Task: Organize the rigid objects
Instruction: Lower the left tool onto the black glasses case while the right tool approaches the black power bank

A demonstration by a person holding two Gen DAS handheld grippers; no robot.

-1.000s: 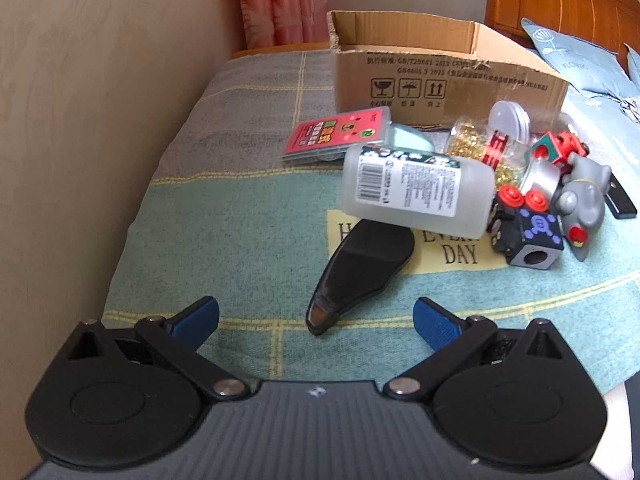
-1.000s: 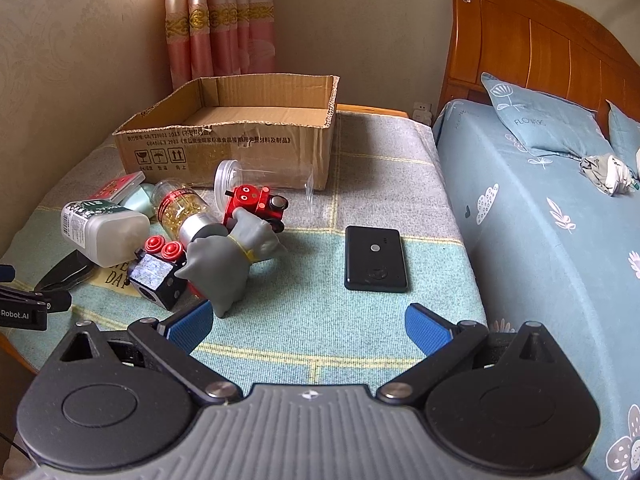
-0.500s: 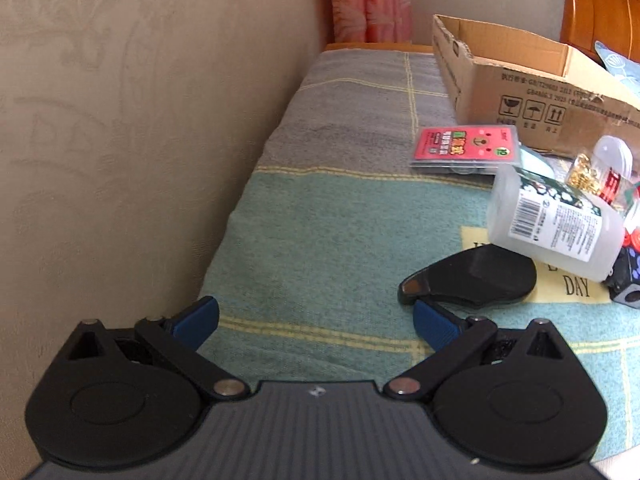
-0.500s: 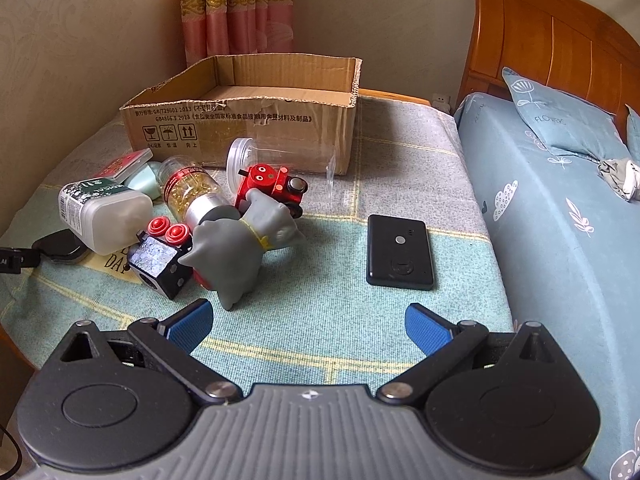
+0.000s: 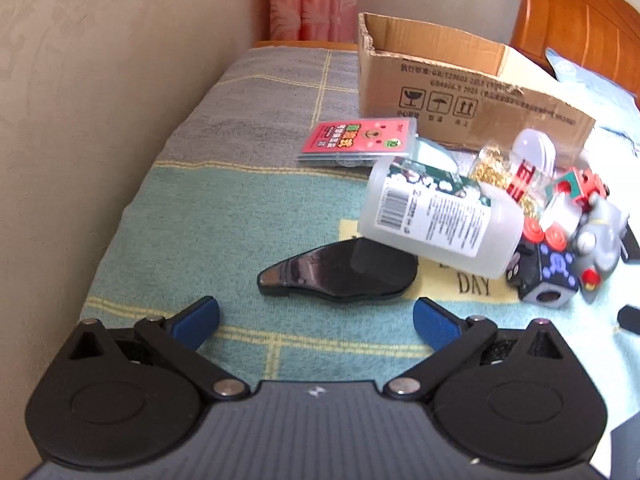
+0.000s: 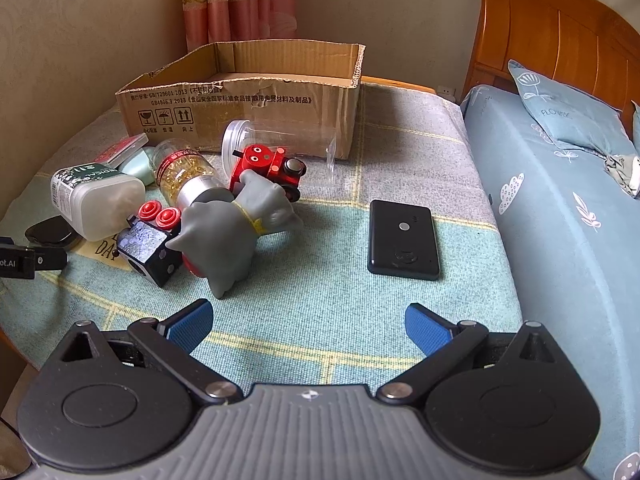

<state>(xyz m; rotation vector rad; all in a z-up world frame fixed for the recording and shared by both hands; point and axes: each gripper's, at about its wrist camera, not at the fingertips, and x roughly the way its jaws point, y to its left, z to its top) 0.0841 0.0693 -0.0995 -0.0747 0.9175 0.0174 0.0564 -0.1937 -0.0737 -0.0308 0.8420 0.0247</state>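
An open cardboard box [image 6: 244,100] [image 5: 472,104] stands at the back of the cloth-covered table. In front of it lies a heap: a white labelled bottle [image 5: 436,216] [image 6: 96,200], a capsule bottle [image 6: 188,176], a clear jar [image 6: 280,140], a red toy train [image 6: 268,168], a grey elephant toy [image 6: 232,232], a black cube with red knobs [image 6: 152,244] and a red card case [image 5: 360,142]. A black glossy case [image 5: 340,276] lies just ahead of my open left gripper [image 5: 316,320]. A black flat device [image 6: 402,240] lies ahead of my open right gripper [image 6: 308,324]. Both hold nothing.
A beige wall [image 5: 100,100] runs along the table's left side. A bed with a blue sheet [image 6: 560,220], a pillow and a wooden headboard [image 6: 560,32] borders the table on the right. Pink curtains [image 6: 240,0] hang behind the box. The left gripper's body [image 6: 24,262] shows at the left edge.
The left wrist view has swung back right, bringing the black case in front of the fingers. The right gripper has edged forward toward the heap. Both stay open.
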